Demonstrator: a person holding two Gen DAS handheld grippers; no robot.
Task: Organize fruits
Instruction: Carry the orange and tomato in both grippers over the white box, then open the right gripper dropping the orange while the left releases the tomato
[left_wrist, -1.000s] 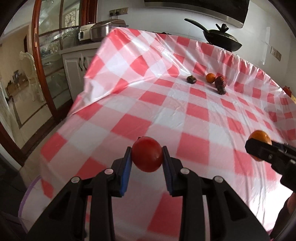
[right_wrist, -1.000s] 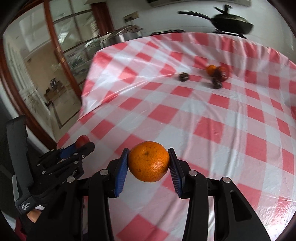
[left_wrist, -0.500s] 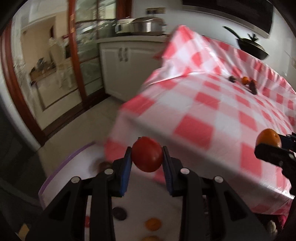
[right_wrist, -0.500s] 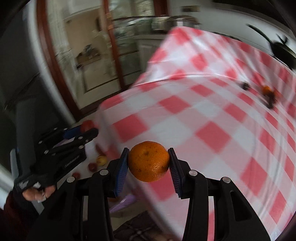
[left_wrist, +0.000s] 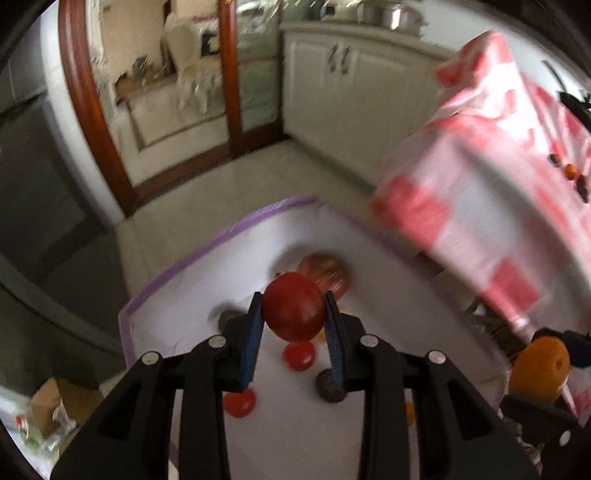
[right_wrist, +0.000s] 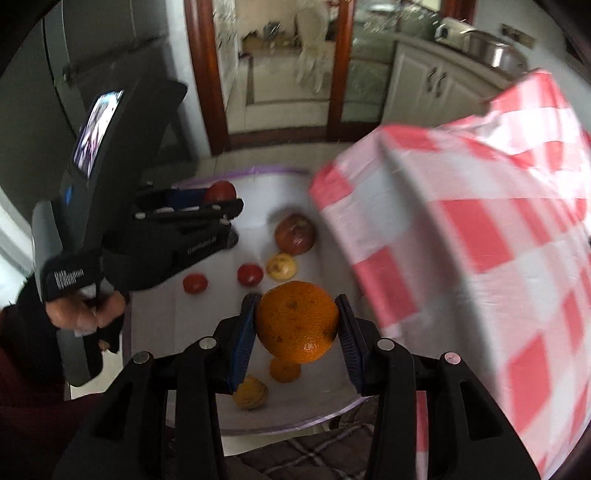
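Note:
My left gripper (left_wrist: 293, 325) is shut on a red tomato (left_wrist: 293, 312) and holds it above a white bin with a purple rim (left_wrist: 192, 266) on the floor. My right gripper (right_wrist: 297, 328) is shut on an orange (right_wrist: 297, 321), also above the bin (right_wrist: 325, 415). Inside the bin lie several fruits: a large reddish apple (right_wrist: 295, 234), small red tomatoes (right_wrist: 250, 274), a yellow fruit (right_wrist: 281, 266) and small oranges (right_wrist: 284, 370). The left gripper with its tomato (right_wrist: 220, 192) shows in the right wrist view.
The table with the red-and-white checked cloth (left_wrist: 480, 206) stands to the right of the bin, with a few fruits (left_wrist: 570, 171) far back on it. White cabinets (left_wrist: 343, 77) and a wood-framed glass door (left_wrist: 229, 74) stand behind. A cardboard box (left_wrist: 55, 406) lies at the lower left.
Both grippers have swung left off the table and down over the floor bin, still holding the tomato and the orange. The bin's fruits have come into view.

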